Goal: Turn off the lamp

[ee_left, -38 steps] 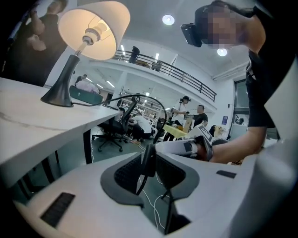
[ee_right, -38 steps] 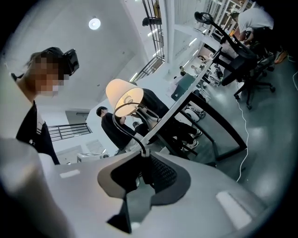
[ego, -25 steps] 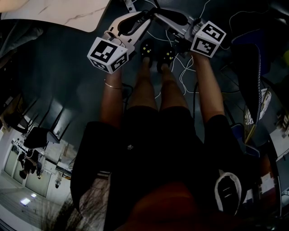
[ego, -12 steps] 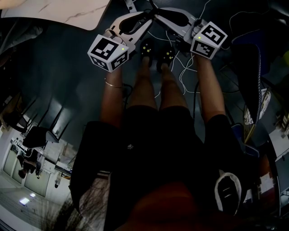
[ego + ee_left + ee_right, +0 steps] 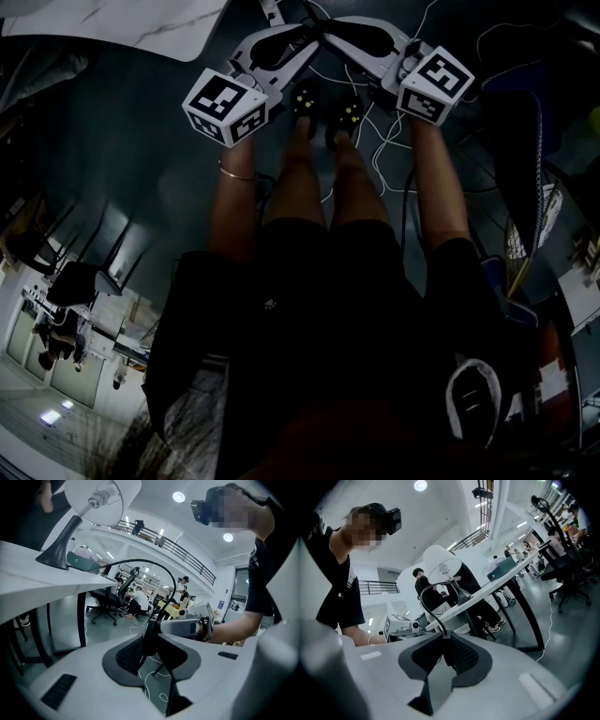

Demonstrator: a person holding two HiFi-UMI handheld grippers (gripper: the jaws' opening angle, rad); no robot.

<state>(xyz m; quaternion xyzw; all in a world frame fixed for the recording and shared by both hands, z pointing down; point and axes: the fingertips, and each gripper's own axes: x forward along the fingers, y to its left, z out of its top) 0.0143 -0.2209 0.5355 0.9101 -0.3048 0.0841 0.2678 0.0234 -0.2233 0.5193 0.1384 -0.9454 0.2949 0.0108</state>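
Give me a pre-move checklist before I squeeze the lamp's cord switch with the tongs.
1. Left tongs closed on cord switch: ok.
2. Right tongs closed on the same switch: ok.
3. Cord slack above the switch: ok, it arcs loosely.
4. Lamp upright on table: ok.
5. Lamp lit or off: cannot tell.
6. Which way the switch button faces: cannot tell.
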